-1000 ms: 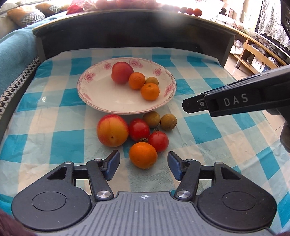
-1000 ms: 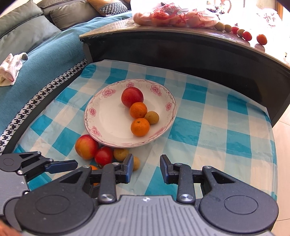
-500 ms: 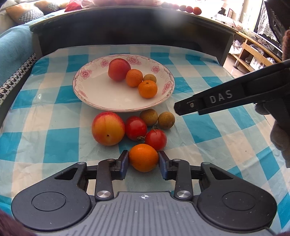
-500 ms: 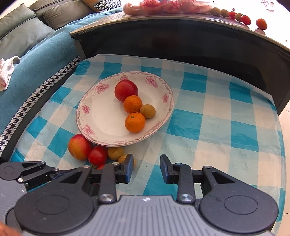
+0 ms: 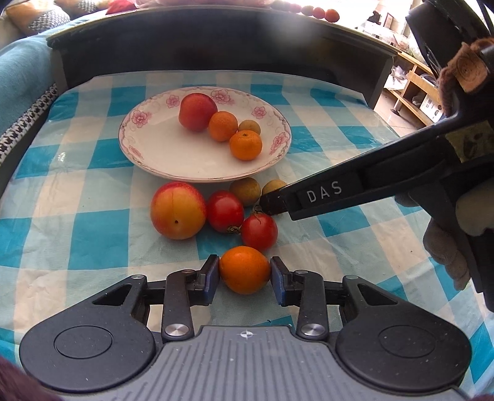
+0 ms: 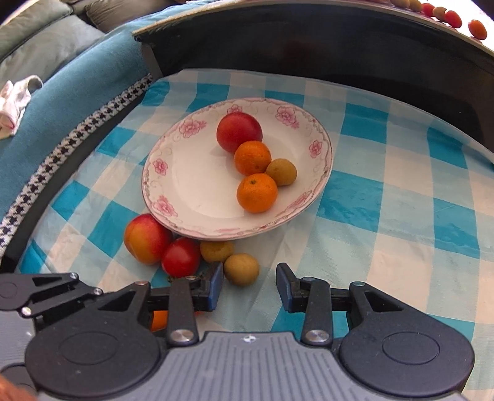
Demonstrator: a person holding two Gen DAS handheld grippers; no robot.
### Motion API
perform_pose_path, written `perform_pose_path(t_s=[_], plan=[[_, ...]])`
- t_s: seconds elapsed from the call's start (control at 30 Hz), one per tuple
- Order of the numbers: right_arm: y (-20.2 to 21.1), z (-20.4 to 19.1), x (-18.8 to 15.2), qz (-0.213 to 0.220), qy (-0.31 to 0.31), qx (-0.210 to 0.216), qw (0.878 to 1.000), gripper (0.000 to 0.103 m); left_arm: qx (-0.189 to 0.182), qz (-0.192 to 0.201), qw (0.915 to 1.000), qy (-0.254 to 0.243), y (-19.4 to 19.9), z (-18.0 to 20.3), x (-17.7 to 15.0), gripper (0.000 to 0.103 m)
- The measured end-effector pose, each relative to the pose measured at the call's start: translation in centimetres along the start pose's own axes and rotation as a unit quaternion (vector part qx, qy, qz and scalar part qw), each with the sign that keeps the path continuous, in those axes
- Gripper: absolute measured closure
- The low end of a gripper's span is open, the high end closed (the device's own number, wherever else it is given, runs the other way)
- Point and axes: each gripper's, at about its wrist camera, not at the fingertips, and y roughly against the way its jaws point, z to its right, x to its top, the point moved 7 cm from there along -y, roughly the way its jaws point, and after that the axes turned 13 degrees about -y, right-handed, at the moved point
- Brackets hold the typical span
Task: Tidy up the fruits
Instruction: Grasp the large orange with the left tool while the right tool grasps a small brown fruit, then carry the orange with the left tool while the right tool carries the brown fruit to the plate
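My left gripper [image 5: 244, 274] is shut on an orange tangerine [image 5: 244, 268] resting on the checked cloth, with both blue pads against its sides. Just beyond it lie two red tomatoes [image 5: 258, 232], a yellow-red peach [image 5: 177, 209] and two brown longans [image 5: 245, 191]. The flowered plate [image 5: 173, 154] holds a red peach, two tangerines and a longan. My right gripper [image 6: 250, 287] hovers low by the nearer longan [image 6: 241, 268]. Its jaws are opening and the longan lies just ahead of its left pad, untouched. Its dark finger [image 5: 324, 194] crosses the left wrist view.
A dark raised table edge [image 5: 216, 40] curves behind the cloth, with a row of small fruits [image 6: 450, 18] on top. A teal sofa [image 6: 77, 77] with a white rag [image 6: 15, 101] lies left. Open checked cloth [image 6: 401, 216] spreads right of the plate.
The left jaws closed onto the tangerine, which stood free between them a second ago. The right gripper sank toward the loose longans and its jaws widened a little.
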Motion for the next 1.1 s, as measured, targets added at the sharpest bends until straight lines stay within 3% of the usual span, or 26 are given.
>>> perform_pose_path(t_s=[0.13, 0.73, 1.1], plan=[[0.2, 0.2, 0.2, 0.009, -0.008, 0.005, 1.000, 0.065, -0.001, 0.000, 1.0000, 0.001, 0.0, 0.0, 0.0, 0.060], [3.7, 0.8, -2.6, -0.010, 0.039, -0.027, 0.999, 0.065, 0.004, -0.001, 0.9999, -0.015, 0.6, 0.7, -0.4, 0.058], [2.7, 1.1, -3.6, -0.020, 0.048, -0.041, 0.998, 0.065, 0.008, -0.002, 0.9998, -0.020, 0.2, 0.9, -0.7, 0.054]])
